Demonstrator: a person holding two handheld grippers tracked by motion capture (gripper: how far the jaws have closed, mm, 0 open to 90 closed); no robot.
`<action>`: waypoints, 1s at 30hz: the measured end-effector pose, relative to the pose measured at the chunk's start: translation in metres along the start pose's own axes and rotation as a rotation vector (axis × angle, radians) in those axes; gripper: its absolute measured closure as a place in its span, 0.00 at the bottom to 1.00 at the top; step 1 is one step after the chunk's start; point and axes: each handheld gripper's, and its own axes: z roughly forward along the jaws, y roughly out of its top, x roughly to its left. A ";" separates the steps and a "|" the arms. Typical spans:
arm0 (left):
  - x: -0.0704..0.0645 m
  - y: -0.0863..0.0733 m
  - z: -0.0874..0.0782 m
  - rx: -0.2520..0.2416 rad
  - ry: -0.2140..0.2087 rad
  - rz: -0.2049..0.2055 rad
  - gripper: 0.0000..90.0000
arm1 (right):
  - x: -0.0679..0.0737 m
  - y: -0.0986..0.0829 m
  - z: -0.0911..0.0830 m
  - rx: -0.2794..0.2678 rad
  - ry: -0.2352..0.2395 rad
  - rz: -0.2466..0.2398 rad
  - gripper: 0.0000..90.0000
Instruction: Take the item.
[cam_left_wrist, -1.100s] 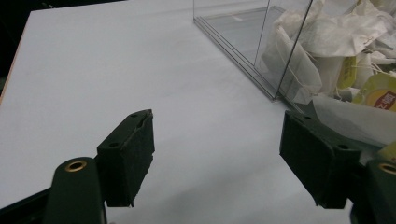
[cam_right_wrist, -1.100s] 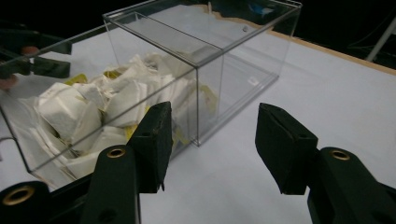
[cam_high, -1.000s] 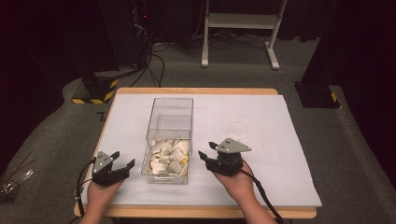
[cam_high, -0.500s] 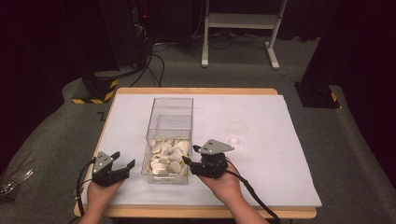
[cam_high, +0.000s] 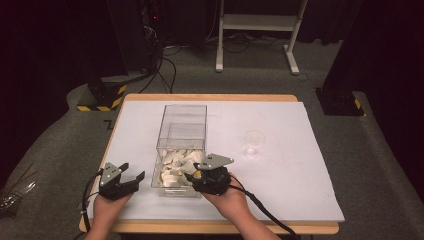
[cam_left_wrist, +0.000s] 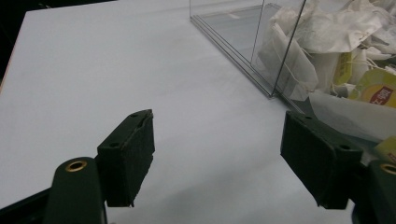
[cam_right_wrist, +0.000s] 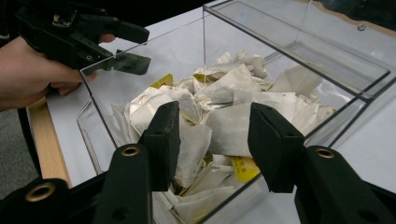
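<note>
Right gripper (cam_right_wrist: 212, 142), jaws parted and empty, poised over white paper tea bags (cam_right_wrist: 224, 119) heaped in the clear plastic box (cam_high: 182, 120); best lowered straight onto one bag. Left gripper (cam_high: 120, 178) waits wide open, empty.

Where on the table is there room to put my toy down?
Bare sheet lies left of the clear box and right of the little cup. It is crowded at the near end, where tea bags and right gripper meet.
</note>
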 end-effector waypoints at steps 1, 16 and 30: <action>0.000 0.000 0.000 -0.001 0.000 0.000 0.29 | 0.001 0.000 0.001 0.003 -0.005 -0.002 0.63; -0.001 0.000 0.000 -0.002 -0.003 0.014 0.30 | 0.007 -0.004 0.009 0.066 -0.006 0.000 0.83; -0.001 0.000 0.000 -0.001 -0.007 0.014 0.30 | 0.010 -0.006 0.009 0.080 0.001 -0.016 0.99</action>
